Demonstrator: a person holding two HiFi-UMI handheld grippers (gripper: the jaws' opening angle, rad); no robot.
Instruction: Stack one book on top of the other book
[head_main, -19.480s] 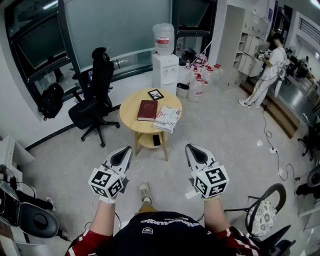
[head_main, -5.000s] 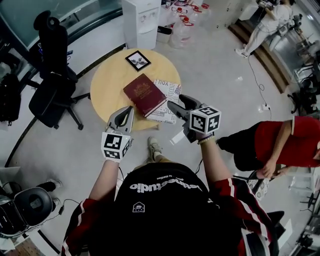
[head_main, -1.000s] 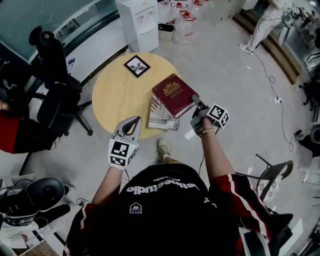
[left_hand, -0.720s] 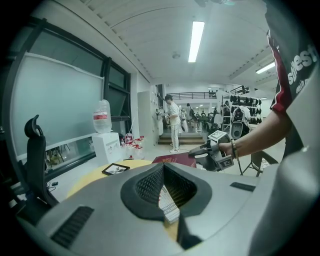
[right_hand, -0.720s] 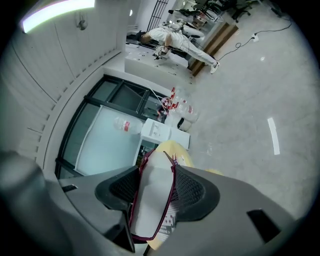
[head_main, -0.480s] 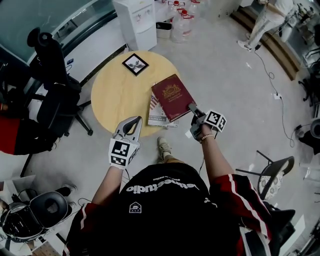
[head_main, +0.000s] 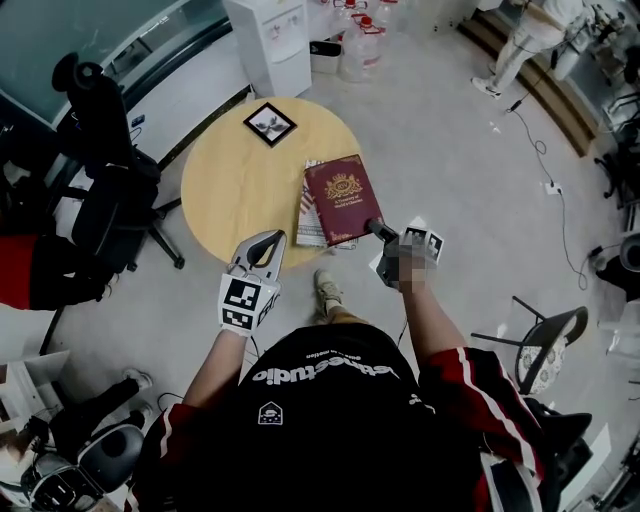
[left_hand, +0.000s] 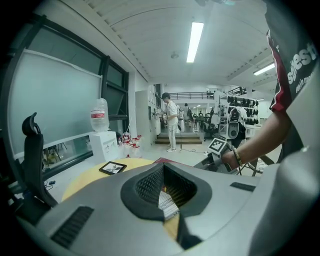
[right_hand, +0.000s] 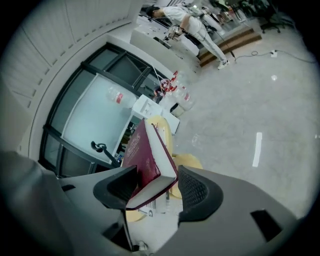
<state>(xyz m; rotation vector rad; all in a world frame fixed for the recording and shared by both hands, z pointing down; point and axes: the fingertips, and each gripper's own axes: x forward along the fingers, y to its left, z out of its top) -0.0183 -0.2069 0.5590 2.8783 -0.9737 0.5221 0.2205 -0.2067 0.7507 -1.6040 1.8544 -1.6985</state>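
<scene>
Dark red hardcover book (head_main: 343, 198) lies on the white printed paperback book (head_main: 311, 212), at the near right edge of the round wooden desk (head_main: 230, 180). Right tool (head_main: 376, 230) straddles the red book's near corner; its jaws have just been opening and one pad is clear, so it's released. Left tool (head_main: 270, 240) is clenched and empty, just off the desk's near edge. Small black-framed picture (head_main: 270, 123) sits at the far edge.

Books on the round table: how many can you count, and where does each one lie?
2. The dark red hardback lies on top, near the table's right edge; the white printed book lies beneath it, showing at its left. None looks hidden.
</scene>
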